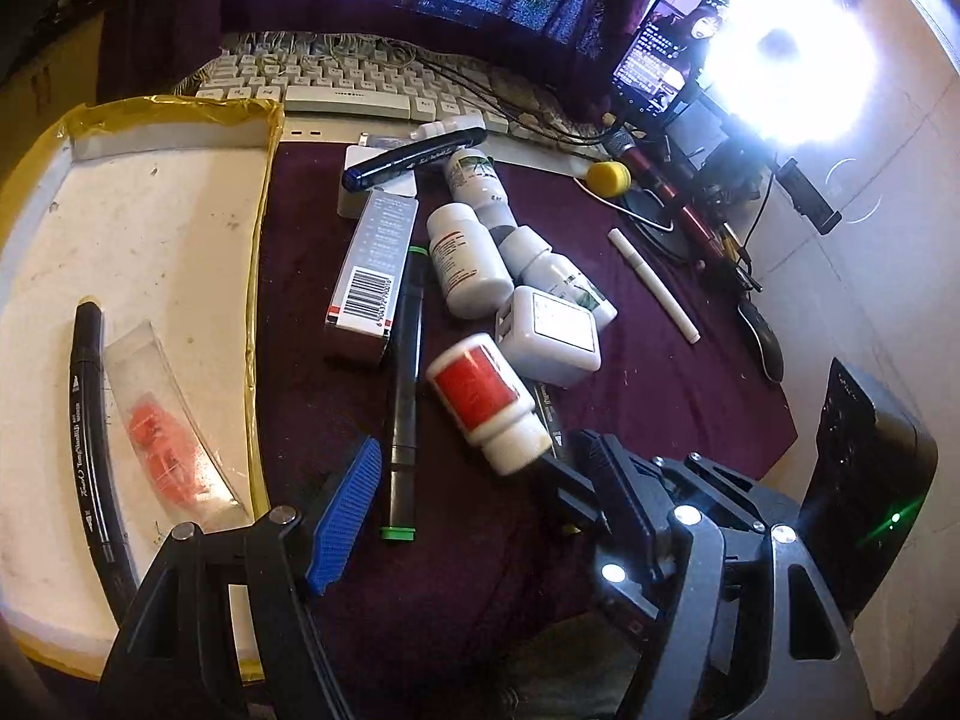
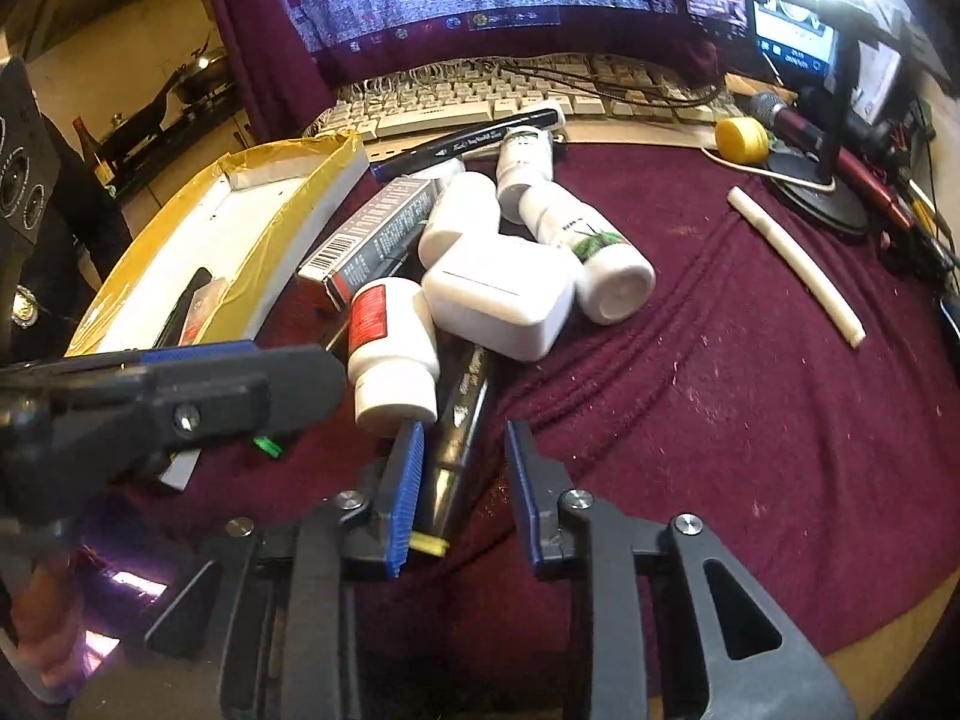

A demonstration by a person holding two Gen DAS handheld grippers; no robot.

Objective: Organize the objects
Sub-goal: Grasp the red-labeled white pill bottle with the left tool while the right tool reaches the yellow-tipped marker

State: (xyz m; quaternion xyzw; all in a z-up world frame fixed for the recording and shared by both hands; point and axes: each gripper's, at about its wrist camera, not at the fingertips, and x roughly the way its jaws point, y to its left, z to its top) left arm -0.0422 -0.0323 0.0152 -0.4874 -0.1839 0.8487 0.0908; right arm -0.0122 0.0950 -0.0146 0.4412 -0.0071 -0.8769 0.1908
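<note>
A pile of small items lies on the maroon cloth: a red-labelled white bottle [image 1: 483,399] [image 2: 390,348], a white charger block [image 1: 549,336] [image 2: 498,297], green-leaf bottles [image 2: 591,252], a barcode box [image 1: 372,273] and a green-ended black marker [image 1: 405,390]. A white foam tray [image 1: 150,228] [image 2: 180,258] holds a black marker [image 1: 90,432] and a clear packet with red contents [image 1: 162,420]. My left gripper [image 1: 474,498] is open over the cloth beside the green-ended marker. My right gripper [image 2: 462,498] is open, its jaws astride a yellow-ended black marker [image 2: 456,438].
A keyboard [image 1: 372,84] lies behind the pile under a fringed cloth. A white pen [image 1: 654,285] [image 2: 792,264], a yellow cap [image 1: 609,177], a microphone [image 2: 780,114], a phone on a stand [image 1: 666,42] and cables lie to the right. A bright lamp glares at top right.
</note>
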